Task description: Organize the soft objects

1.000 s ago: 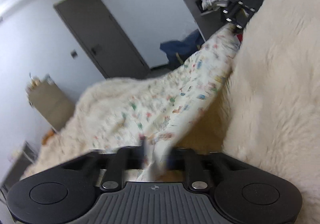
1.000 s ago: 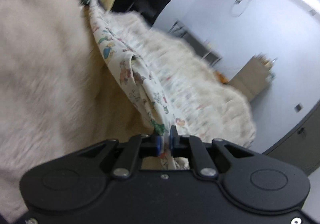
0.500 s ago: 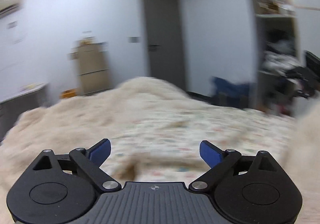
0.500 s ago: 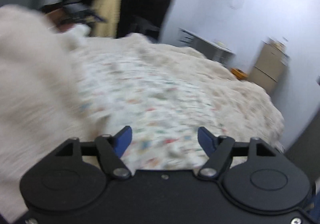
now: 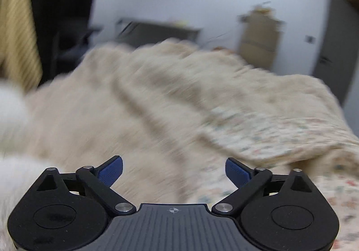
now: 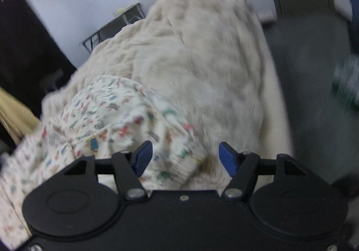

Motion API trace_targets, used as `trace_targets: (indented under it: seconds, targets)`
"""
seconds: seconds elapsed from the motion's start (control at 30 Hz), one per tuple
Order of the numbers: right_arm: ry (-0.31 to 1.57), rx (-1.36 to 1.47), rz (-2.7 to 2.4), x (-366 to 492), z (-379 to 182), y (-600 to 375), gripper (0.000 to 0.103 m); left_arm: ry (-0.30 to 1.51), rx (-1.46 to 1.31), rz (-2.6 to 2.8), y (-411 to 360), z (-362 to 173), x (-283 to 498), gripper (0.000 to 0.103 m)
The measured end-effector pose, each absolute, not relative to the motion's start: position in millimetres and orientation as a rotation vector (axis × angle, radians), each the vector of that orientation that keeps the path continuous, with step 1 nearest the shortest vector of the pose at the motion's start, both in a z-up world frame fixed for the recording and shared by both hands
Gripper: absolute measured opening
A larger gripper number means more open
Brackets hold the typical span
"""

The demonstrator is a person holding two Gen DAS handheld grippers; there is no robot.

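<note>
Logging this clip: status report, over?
Left gripper open, empty. Right gripper open, empty. Printed cloth lies rumpled on the fluffy blanket. Nothing between the fingers.

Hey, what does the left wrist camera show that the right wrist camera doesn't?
Only the left wrist view shows the open left gripper, a tall brown cabinet and a grey door. Only the right wrist view shows the open right gripper and grey floor. Both show the fluffy cream blanket and the printed cloth lying on it.
</note>
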State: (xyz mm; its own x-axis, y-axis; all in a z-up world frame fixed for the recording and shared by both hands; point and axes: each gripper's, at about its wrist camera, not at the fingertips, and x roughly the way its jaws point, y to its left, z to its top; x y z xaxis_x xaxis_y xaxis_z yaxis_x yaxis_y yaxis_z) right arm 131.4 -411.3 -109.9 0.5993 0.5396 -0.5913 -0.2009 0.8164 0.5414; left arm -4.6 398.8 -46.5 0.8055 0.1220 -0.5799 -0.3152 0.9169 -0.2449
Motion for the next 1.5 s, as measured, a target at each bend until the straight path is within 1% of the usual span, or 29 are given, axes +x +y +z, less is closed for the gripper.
trace_targets:
  seconds: [0.07, 0.1, 0.17, 0.2, 0.23, 0.27, 0.4, 0.57, 0.83, 0.87, 0.9, 0.93, 0.97, 1.03, 1.1, 1.13, 1.17, 1.2, 1.27, 1.37, 1.4, 1.47, 1.5]
  targets:
    - [0.820, 0.527, 0.516, 128.0, -124.2, -410.8, 0.064, 0.621, -0.303, 0.221, 392.7, -55.1, -3.5, 0.087]
    - [0.803, 0.529, 0.528, 125.2, -125.4, -408.0, 0.064, 0.635, -0.274, 0.211, 387.6, -58.7, -2.6, 0.082]
    - [0.792, 0.546, 0.520, 123.9, -126.1, -411.3, 0.060, 0.663, -0.217, 0.191, 377.5, -66.0, -0.9, 0.074]
    - [0.788, 0.556, 0.514, 123.5, -126.5, -413.5, 0.051, 0.676, -0.188, 0.180, 372.5, -69.6, -0.1, 0.072]
    - [0.786, 0.563, 0.508, 123.6, -126.0, -415.2, 0.043, 0.690, -0.159, 0.170, 367.4, -73.2, 0.8, 0.072]
    - [0.780, 0.586, 0.496, 123.5, -126.5, -420.4, 0.042, 0.703, -0.130, 0.160, 362.4, -76.8, 1.6, 0.072]
    - [0.762, 0.584, 0.496, 118.0, -119.4, -425.2, 0.042, 0.750, 0.007, 0.186, 338.9, -91.8, 18.5, 0.072]
    - [0.735, 0.529, 0.515, 108.8, -109.3, -421.2, 0.047, 0.757, 0.036, 0.188, 333.2, -95.5, 23.8, 0.072]
    - [0.749, 0.457, 0.492, 113.2, -105.4, -401.2, 0.054, 0.767, 0.020, 0.172, 336.7, -97.8, 24.0, 0.073]
    - [0.766, 0.448, 0.485, 116.1, -107.2, -397.4, 0.054, 0.767, -0.007, 0.153, 338.5, -98.4, 22.9, 0.073]
    - [0.787, 0.423, 0.477, 119.8, -109.7, -391.8, 0.049, 0.767, -0.028, 0.138, 340.3, -99.0, 22.3, 0.073]
    - [0.794, 0.407, 0.470, 121.2, -110.6, -389.1, 0.040, 0.768, -0.046, 0.127, 341.9, -99.7, 21.8, 0.072]
    - [0.791, 0.398, 0.466, 121.6, -109.7, -387.0, 0.037, 0.771, -0.075, 0.110, 345.3, -101.0, 20.3, 0.072]
    - [0.780, 0.383, 0.459, 122.4, -107.1, -382.7, 0.029, 0.774, -0.113, 0.086, 349.7, -102.4, 18.0, 0.064]
    - [0.769, 0.387, 0.448, 123.4, -104.5, -382.7, 0.024, 0.769, -0.181, 0.049, 356.6, -104.0, 14.9, 0.043]
    - [0.761, 0.377, 0.436, 123.9, -100.5, -382.3, 0.022, 0.769, -0.189, 0.046, 357.4, -104.5, 14.7, 0.040]
    - [0.751, 0.362, 0.422, 124.3, -95.5, -381.7, 0.021, 0.767, -0.176, 0.050, 355.6, -104.1, 14.7, 0.034]
    - [0.746, 0.351, 0.413, 124.6, -92.4, -381.3, 0.021, 0.765, -0.158, 0.055, 353.2, -103.4, 14.7, 0.024]
    - [0.727, 0.329, 0.366, 126.9, -77.6, -383.7, 0.020, 0.750, -0.134, 0.075, 349.8, -99.9, 14.4, 0.013]
    - [0.648, 0.360, 0.321, 128.6, -57.9, -398.8, 0.019, 0.721, -0.068, 0.131, 342.4, -90.7, 15.1, 0.007]
    - [0.637, 0.366, 0.295, 129.8, -54.9, -401.7, 0.019, 0.715, -0.048, 0.150, 340.6, -88.7, 15.2, 0.007]
    - [0.641, 0.318, 0.234, 136.2, -56.0, -398.5, 0.019, 0.706, -0.011, 0.191, 337.2, -85.5, 15.6, 0.007]
    - [0.672, 0.270, 0.210, 139.2, -60.6, -392.0, 0.020, 0.713, 0.000, 0.201, 337.2, -86.1, 16.2, 0.006]
